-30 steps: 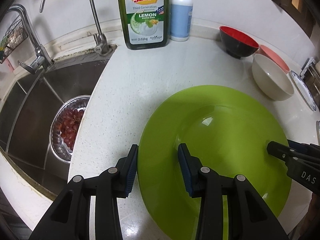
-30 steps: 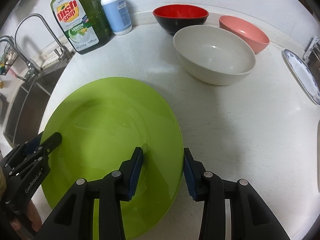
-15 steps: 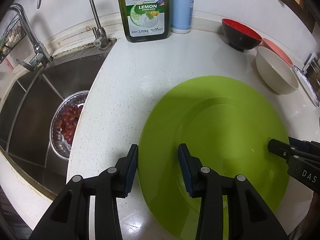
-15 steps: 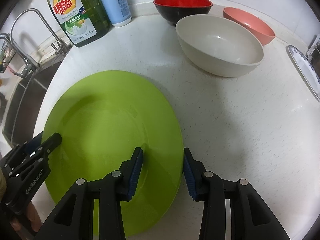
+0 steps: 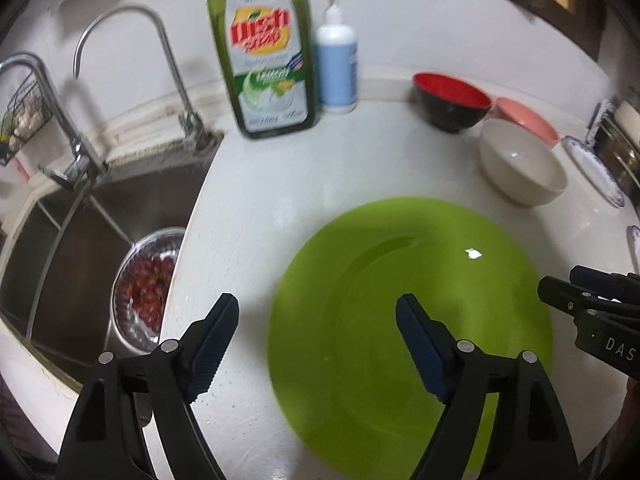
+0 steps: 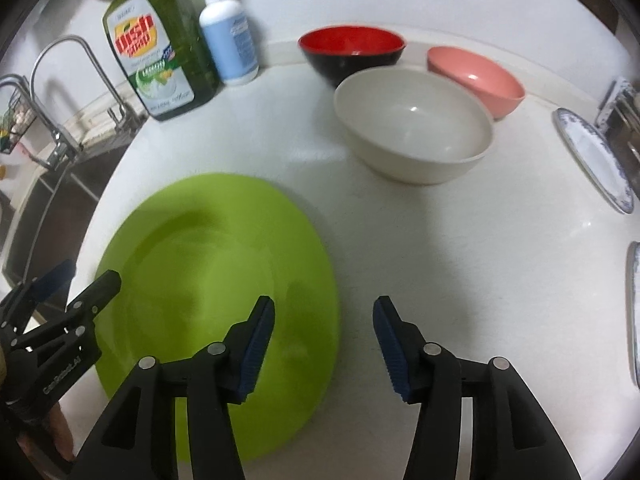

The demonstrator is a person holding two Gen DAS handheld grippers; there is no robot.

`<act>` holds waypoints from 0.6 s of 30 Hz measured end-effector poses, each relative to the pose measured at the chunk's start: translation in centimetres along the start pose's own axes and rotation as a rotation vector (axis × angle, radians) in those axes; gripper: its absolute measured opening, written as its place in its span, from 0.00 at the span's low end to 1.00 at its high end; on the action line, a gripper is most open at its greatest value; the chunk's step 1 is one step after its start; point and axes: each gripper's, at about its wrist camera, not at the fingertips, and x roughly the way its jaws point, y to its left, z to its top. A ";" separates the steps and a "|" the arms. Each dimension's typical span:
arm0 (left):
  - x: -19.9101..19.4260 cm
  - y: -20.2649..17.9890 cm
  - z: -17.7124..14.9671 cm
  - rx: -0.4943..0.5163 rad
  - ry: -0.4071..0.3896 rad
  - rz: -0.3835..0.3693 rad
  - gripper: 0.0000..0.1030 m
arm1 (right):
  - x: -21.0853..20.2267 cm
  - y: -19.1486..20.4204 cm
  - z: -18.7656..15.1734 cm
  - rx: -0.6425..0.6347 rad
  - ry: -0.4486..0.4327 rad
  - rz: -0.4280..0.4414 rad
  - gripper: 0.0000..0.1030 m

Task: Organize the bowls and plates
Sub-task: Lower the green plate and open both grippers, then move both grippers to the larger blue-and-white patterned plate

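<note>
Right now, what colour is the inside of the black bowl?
Red inside the black bowl, clearest in the right wrist view.

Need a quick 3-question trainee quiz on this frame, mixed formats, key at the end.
1. True or false: the green plate lies flat on the counter, gripped by neither gripper.
2. Which bowl is nearest the green plate? A red-and-black bowl B cream bowl C pink bowl
3. Fill in: the metal bowl of red fruit sits in the ____.

Key: 1 true; 2 B; 3 sink

Dish soap bottle beside pump bottle; grapes colander in sink.
</note>
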 end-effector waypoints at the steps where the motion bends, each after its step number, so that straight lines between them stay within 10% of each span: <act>1: -0.3 -0.2 0.2 0.008 -0.007 -0.005 0.85 | -0.3 -0.2 0.0 0.006 -0.007 -0.001 0.51; 18: -6.1 -11.6 3.3 0.169 -0.184 -0.119 0.99 | -9.6 -9.1 -2.5 0.147 -0.204 -0.151 0.75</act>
